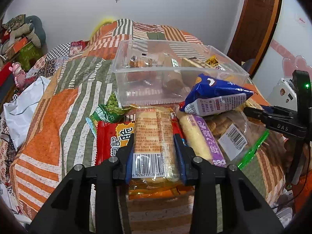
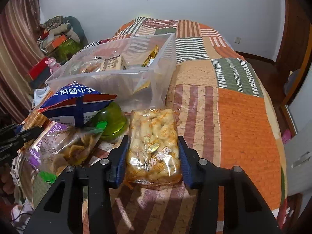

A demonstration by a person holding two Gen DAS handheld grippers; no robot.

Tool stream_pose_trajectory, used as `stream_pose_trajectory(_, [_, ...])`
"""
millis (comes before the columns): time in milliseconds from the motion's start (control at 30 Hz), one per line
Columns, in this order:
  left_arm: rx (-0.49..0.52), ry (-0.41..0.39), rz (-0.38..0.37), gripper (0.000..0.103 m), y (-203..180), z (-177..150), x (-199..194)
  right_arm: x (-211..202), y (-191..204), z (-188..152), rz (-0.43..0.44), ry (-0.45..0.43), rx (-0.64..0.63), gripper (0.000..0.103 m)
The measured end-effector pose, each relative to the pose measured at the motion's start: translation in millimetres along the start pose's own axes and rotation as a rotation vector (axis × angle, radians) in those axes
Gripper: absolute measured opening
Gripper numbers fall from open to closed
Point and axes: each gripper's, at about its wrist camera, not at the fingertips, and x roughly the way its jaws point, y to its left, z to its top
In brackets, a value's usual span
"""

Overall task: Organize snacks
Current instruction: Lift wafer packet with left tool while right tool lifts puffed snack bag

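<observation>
Clear plastic blurs the snacks inside the storage bin (image 1: 175,78) at the far end of the pile on the patchwork bed (image 2: 243,117); their labels cannot be read. Near it, the left gripper (image 1: 155,152) has its jaws closed partway on a barcoded cracker pack (image 1: 154,136), whose near end is hidden behind them. To the right, the right gripper (image 2: 154,156) clamps a clear bag of puffed snacks (image 2: 154,146), jaws pressing both sides.
</observation>
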Motion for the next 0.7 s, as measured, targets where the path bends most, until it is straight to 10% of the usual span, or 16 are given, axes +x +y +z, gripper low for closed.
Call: stream_pose_trajectory(700, [-0.008,-0.157,0.005,0.036,-3,48,-43,-59,7,28,-0.009,-0.202,-0.02,0.042])
